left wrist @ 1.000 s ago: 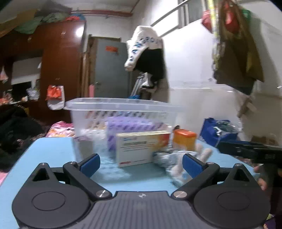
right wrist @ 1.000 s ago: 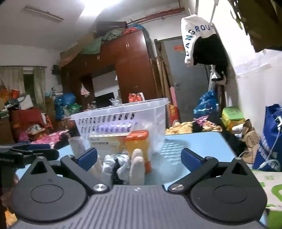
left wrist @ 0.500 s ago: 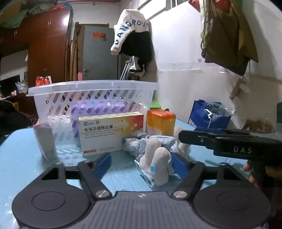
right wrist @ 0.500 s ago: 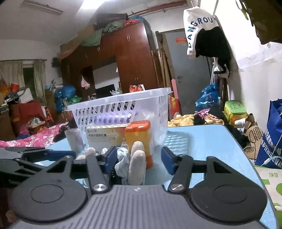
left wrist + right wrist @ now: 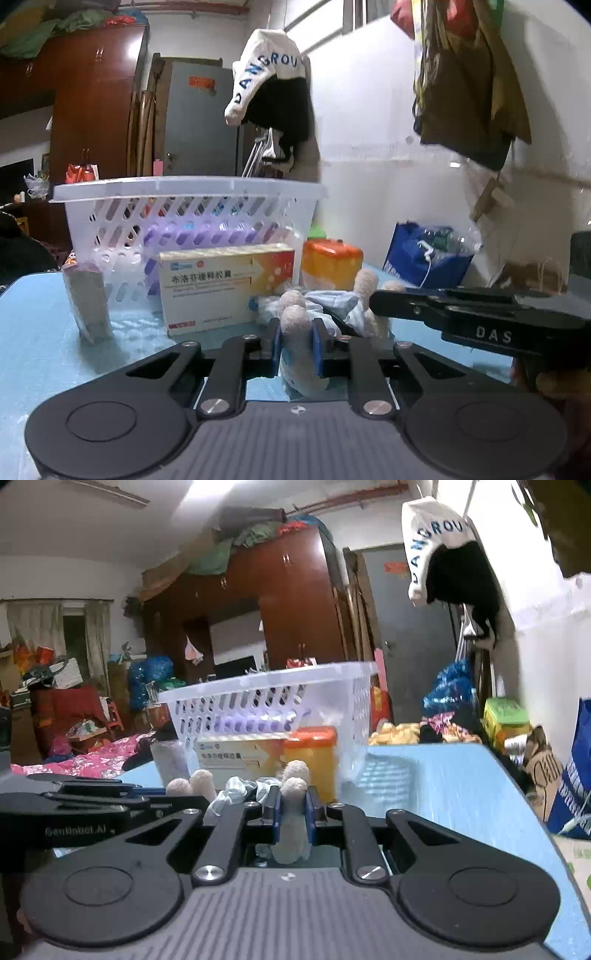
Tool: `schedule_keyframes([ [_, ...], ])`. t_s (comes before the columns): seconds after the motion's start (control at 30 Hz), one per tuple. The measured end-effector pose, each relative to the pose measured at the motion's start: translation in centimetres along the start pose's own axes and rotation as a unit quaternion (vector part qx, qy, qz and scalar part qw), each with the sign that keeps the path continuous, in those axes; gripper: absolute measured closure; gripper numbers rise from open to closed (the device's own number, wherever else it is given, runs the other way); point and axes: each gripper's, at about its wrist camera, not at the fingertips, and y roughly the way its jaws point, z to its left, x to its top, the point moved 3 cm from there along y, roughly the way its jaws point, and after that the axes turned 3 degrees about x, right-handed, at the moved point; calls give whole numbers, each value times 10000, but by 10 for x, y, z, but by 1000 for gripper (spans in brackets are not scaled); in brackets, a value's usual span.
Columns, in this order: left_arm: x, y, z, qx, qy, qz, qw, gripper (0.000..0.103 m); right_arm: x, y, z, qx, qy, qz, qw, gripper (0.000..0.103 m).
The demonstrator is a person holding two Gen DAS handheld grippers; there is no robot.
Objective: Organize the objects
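A plush toy (image 5: 299,332) with beige limbs and pale blue cloth lies on the light blue table (image 5: 33,325). My left gripper (image 5: 297,345) is shut on one beige limb. My right gripper (image 5: 293,812) is shut on another limb of the same toy (image 5: 293,819); it enters the left wrist view from the right (image 5: 476,321). Behind the toy stand a white medicine box (image 5: 225,288), an orange-lidded jar (image 5: 330,264) and a small grey packet (image 5: 88,302). A white plastic basket (image 5: 184,210) holding a purple item stands behind them.
A blue bag (image 5: 424,254) sits off the table's right edge by the white wall. Clothes hang on the wall above. A wooden wardrobe (image 5: 291,609), a grey door and cluttered bedding lie beyond the table's far side.
Both grippers moved forward onto the plush toy and closed: open a second ago, half-closed around its limbs half a second ago, now shut on them.
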Motion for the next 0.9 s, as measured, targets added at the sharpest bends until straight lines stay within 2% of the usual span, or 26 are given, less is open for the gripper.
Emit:
schedule_keyframes([
  [0.23,10,-14,8,-64,-25,-407,9991,84,10,-4,10,96,-158,-233,9996,89],
  [0.43,20,-17,16,-49,-54,-607,9981,84,22,7,15,152,-247,-272,9992,89],
  [0.9,48,-52,36,4,-178,-1071,9941,85,57,8,40,449,-484,-463,9967,89],
])
